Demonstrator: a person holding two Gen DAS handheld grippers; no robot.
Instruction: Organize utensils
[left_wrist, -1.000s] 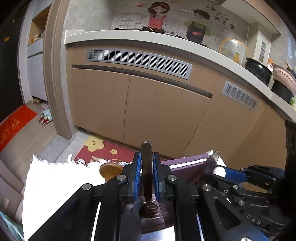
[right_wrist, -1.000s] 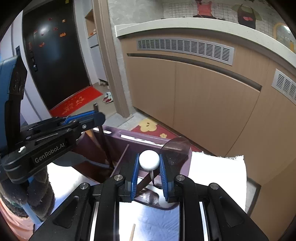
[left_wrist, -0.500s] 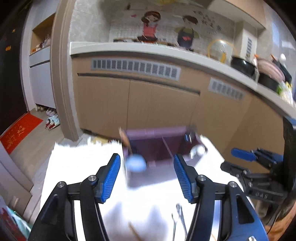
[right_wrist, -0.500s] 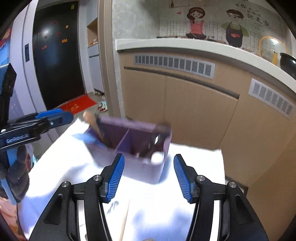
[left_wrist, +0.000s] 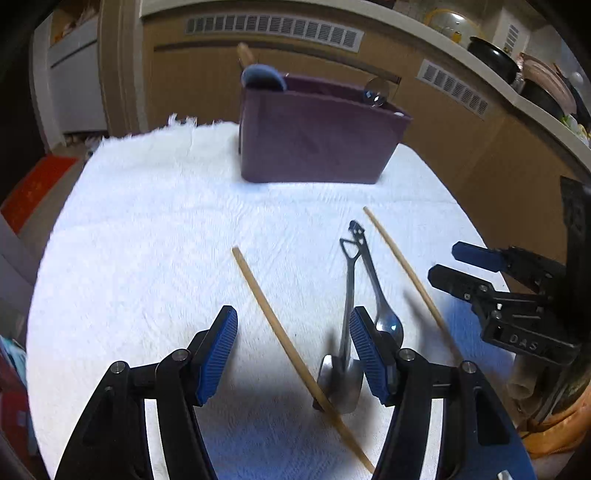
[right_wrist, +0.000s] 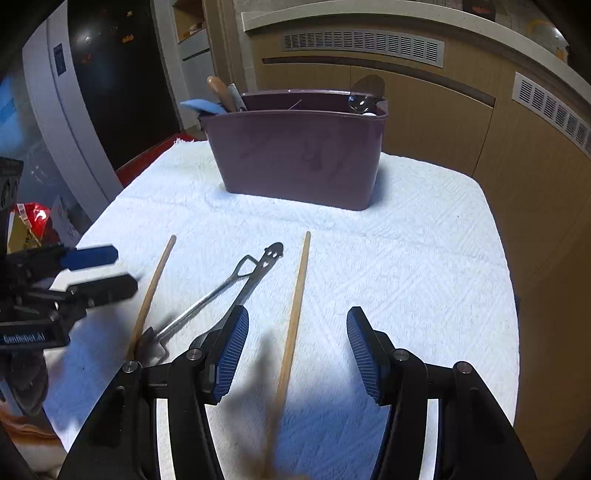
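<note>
A purple utensil caddy (left_wrist: 314, 136) (right_wrist: 295, 155) stands at the far side of the white cloth, with a blue spoon (left_wrist: 263, 76), a wooden handle (right_wrist: 218, 89) and a clear ladle (right_wrist: 364, 99) sticking out. On the cloth lie two wooden chopsticks (left_wrist: 284, 332) (left_wrist: 406, 269), a metal spoon (left_wrist: 382, 306) and a small metal shovel-shaped utensil (left_wrist: 347, 314). My left gripper (left_wrist: 293, 339) hovers over the nearer chopstick, jaws opening, pads touching nothing. My right gripper (right_wrist: 297, 347) hangs open above the other chopstick (right_wrist: 295, 306). Each gripper shows in the other's view (left_wrist: 476, 273) (right_wrist: 92, 273).
The white cloth (right_wrist: 424, 258) covers a small table whose edges drop off left, right and behind the caddy. Wooden kitchen cabinets (right_wrist: 424, 110) stand beyond it. Pots (left_wrist: 495, 59) sit on the counter. A red packet (right_wrist: 35, 214) lies off the table's left side.
Both grippers let go of the utensils they held in the caddy and opened. They pulled back from it and sank toward the loose chopsticks and metal utensils on the cloth.
</note>
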